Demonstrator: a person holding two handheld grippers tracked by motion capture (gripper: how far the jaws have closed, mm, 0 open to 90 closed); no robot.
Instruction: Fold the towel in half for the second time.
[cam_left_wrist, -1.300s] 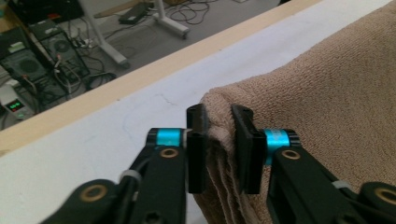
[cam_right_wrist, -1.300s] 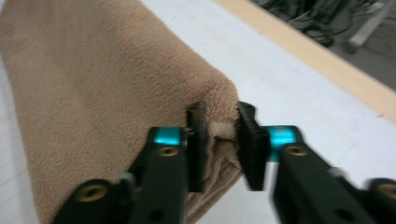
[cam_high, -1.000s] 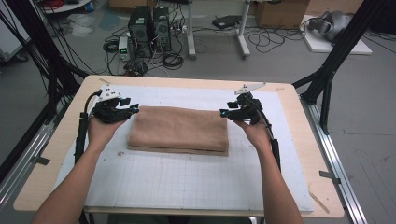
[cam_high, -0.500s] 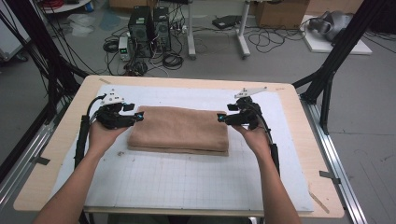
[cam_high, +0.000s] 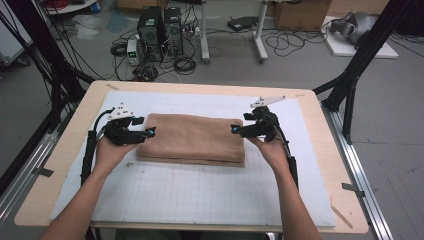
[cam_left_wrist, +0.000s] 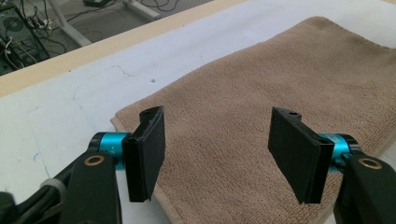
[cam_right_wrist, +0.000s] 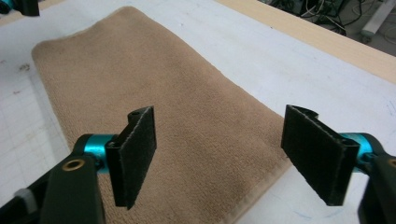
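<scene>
High view: folded tan towel (cam_high: 192, 138) lies flat on the white gridded mat (cam_high: 200, 195), a little toward 12 o'clock of the mat's centre, long side running 9 to 3 o'clock. Mat covers most of the wooden table (cam_high: 330, 150). Left gripper (cam_high: 145, 132) sits at the towel's 9 o'clock end, right gripper (cam_high: 237, 129) at its 3 o'clock end, tips aimed at each other across the cloth. From this height the gap between the tips is too small to judge; also seen here, beyond the table's 12 o'clock edge, are computer towers (cam_high: 160, 27) and loose cables (cam_high: 295, 42) on the floor.

Left gripper view: jaws spread wide, having just been opening, nothing pinched. Pads (cam_left_wrist: 149, 151) hang over the towel's (cam_left_wrist: 261, 107) near end; towel fills the gap between them and runs away toward 1 o'clock. The left-hand pad stands above the hemmed edge, the other pad over the cloth. Terry pile is plain here.

Right gripper view: jaws likewise spread, just been opening, nothing between the pads (cam_right_wrist: 140, 154) but air. Towel (cam_right_wrist: 154, 98) below the gap stretches toward 11 o'clock. The right-hand pad stands over bare mat beside the towel's corner. Whether the pads brush the cloth, cannot tell.
</scene>
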